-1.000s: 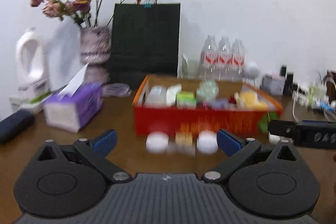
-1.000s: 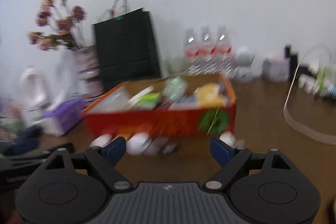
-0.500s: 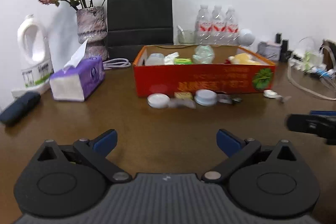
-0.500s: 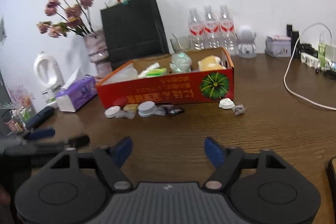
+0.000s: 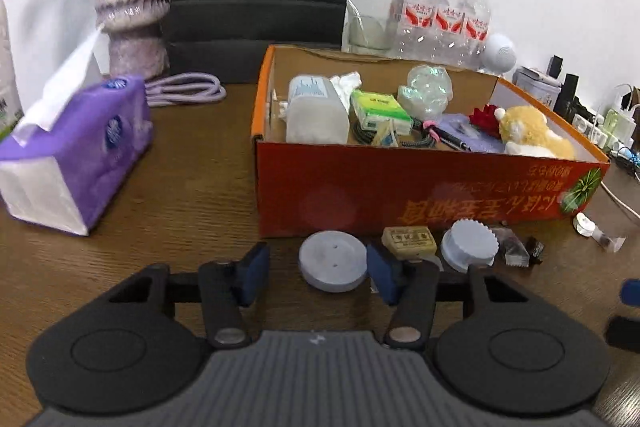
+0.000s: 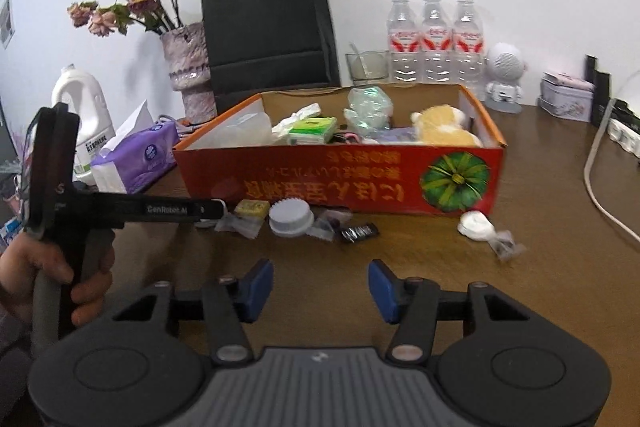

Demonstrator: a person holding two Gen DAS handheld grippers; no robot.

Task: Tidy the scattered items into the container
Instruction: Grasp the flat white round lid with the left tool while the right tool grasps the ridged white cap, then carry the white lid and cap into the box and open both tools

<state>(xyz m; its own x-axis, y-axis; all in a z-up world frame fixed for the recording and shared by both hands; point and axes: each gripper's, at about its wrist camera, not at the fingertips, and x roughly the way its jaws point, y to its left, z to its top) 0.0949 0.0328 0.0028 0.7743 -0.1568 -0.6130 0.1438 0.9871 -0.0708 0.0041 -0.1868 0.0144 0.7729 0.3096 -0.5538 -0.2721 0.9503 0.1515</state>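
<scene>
The left gripper [image 5: 316, 273] is closing around a flat grey disc [image 5: 333, 261] on the table [image 5: 192, 187]. The disc is sitting between its blue pads [image 5: 253, 273], a bit toward the 3 o'clock pad, and the pads are not squeezing it yet. The red box [image 5: 400, 195] is standing just past the disc at 12 o'clock, already holding lots of things.

The right gripper [image 6: 320, 285] is closing too, but nothing is between its pads. It is hanging over bare table. A white cap [image 6: 291, 217] is lying ahead of it at 12 o'clock, and a small white lid [image 6: 476, 225] at 1 o'clock, both close to the box.

The disc is thin and lying flat, so the pads may be sliding over its top and missing it. It is off centre too, so one pad may be pushing it sideways into the yellow block [image 5: 408, 241] at 2 o'clock
</scene>
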